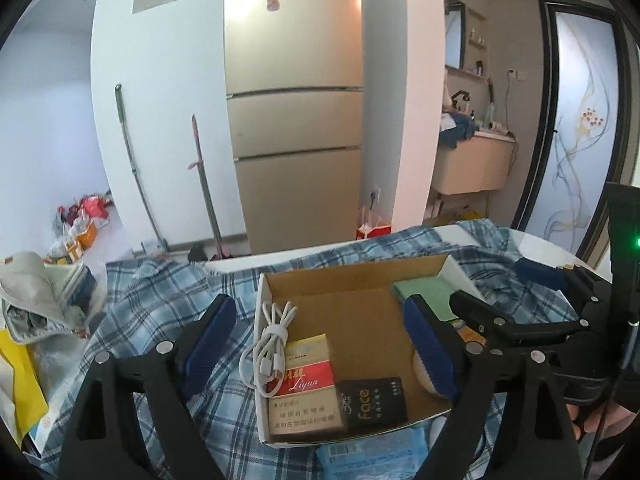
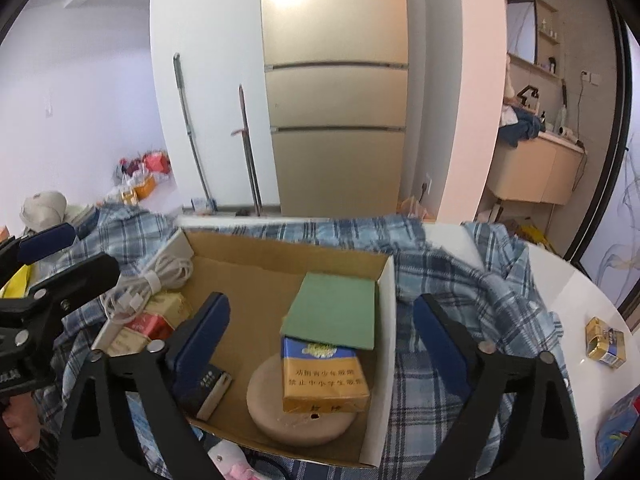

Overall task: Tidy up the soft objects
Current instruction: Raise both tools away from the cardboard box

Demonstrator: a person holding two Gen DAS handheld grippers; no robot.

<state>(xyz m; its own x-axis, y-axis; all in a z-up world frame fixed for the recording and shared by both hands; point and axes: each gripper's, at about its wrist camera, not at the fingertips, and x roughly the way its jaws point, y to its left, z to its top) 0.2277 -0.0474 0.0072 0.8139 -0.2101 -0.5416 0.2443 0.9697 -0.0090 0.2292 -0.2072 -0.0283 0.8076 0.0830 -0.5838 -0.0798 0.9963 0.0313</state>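
Behind your table stands a gold refrigerator [image 1: 294,120] against a white wall. Spread over the white table [image 2: 568,292] lies a blue plaid shirt [image 1: 168,300], the soft item, with an open cardboard box [image 1: 352,292] resting on it. Your left gripper [image 1: 320,340] has its jaws spread wide, straddling the box's left wall and a coiled white cable [image 1: 268,344]. Your right gripper [image 2: 320,344] likewise stands open, empty, astride the box's right wall, above a yellow pack [image 2: 324,380].
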